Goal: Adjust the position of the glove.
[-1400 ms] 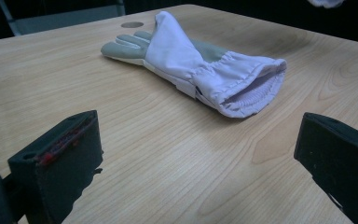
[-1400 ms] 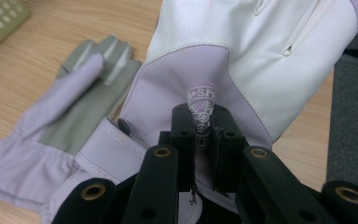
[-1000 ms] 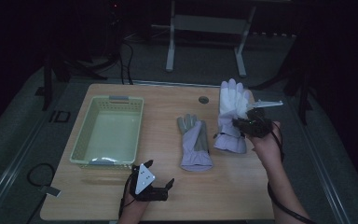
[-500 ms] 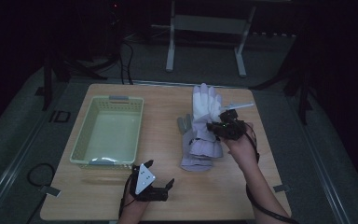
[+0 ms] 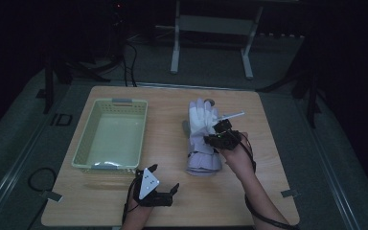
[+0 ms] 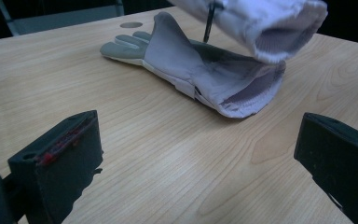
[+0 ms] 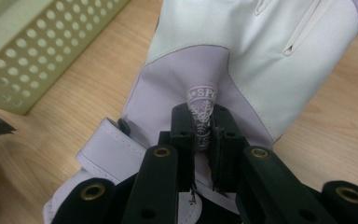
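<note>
While the room around stays dark, the pale wooden table (image 5: 268,158) holds a green basket (image 5: 84,153). The right gripper (image 7: 203,135) pinches a white glove (image 5: 202,120) above a second glove (image 6: 191,70); the left gripper (image 5: 163,184) rests wide-jawed.

1. Looks like a lab or recording studio: dim, dark-walled room, lit mainly over one light wooden table (image 5: 124,206).
2. Grey matte floor (image 5: 345,182) with black cables (image 5: 36,177) trailing across, taped markers beside the table.
3. Grey metal stand frame (image 5: 211,43) behind the table.
4. Sparse staged props: pale green perforated plastic basket (image 5: 84,151), white and lilac gloves (image 5: 202,139).
</note>
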`<move>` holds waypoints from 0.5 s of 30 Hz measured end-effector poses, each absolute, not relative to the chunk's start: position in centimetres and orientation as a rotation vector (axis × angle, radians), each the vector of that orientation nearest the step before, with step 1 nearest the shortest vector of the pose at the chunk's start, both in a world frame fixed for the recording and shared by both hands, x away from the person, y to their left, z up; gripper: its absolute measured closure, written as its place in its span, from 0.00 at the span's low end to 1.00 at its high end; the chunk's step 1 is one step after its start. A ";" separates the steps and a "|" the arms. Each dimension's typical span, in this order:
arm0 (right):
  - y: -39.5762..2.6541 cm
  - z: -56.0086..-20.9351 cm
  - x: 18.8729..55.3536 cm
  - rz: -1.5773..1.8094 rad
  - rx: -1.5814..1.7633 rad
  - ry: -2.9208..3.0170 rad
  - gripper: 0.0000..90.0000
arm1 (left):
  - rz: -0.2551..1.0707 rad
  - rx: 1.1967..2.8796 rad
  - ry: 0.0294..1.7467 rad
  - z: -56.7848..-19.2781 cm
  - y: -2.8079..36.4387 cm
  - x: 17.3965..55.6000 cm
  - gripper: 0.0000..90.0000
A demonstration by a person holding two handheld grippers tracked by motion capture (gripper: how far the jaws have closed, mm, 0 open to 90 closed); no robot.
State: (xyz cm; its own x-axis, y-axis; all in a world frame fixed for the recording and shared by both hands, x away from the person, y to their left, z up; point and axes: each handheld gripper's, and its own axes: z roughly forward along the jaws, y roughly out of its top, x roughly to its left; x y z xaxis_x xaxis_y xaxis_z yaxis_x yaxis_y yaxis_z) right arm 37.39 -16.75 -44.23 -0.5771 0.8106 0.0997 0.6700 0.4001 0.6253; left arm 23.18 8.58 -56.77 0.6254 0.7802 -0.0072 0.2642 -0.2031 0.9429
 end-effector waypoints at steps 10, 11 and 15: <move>-16.0 -46.2 38.7 0.841 1.344 2.452 0.90 | 0.590 1.760 0.850 -56.8 8.6 23.2 0.01; -15.9 -46.4 38.9 0.836 1.350 2.455 0.90 | 0.590 1.761 0.850 -56.8 8.6 23.2 0.01; -15.6 -47.4 39.3 0.816 1.377 2.455 0.89 | 0.590 1.760 0.850 -56.8 8.6 23.2 0.01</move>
State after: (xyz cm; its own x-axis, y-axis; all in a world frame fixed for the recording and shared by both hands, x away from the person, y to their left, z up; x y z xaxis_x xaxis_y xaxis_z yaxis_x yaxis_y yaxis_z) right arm 39.26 -15.56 -47.42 -0.5415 0.8365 0.0836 0.7200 0.4102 0.5598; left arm 23.19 8.60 -56.77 0.6267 0.7792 -0.0087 0.2641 -0.2019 0.9431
